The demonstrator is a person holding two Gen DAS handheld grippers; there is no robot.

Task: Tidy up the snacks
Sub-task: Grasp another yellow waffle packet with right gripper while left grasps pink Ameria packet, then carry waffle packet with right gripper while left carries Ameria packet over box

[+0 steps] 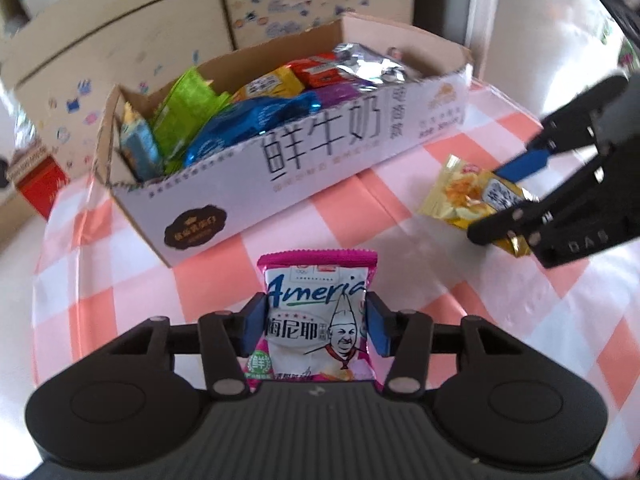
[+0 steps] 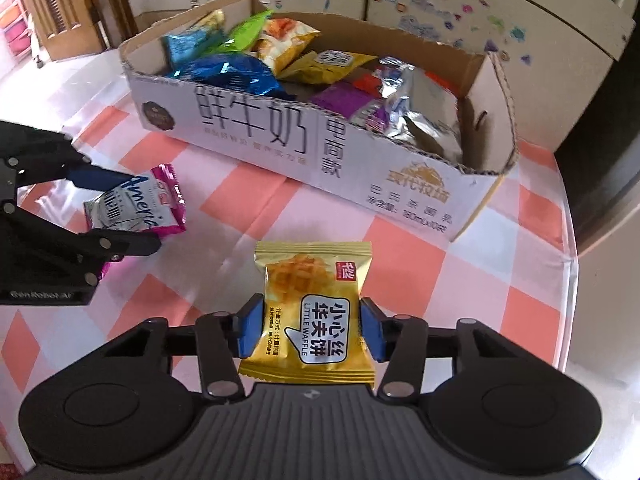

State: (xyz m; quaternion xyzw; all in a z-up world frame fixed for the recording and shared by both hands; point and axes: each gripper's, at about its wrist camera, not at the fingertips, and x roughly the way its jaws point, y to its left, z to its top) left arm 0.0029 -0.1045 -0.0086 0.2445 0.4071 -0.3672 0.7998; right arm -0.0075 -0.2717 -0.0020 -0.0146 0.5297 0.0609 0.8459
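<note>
Snacks (image 2: 310,320) pinched; both fingers (image 1: 376,328) angled down.

A table under a pink-and-white checked cloth (image 2: 400,264) stands before cream cabinets (image 1: 132,32) dotted with colourful stickers (image 2: 472,12).

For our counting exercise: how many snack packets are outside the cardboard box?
2. The pink packet sits between the left gripper pads; the yellow waffle packet sits between the right gripper pads. Both are in front of the cardboard box. More could lie out of view.
</note>
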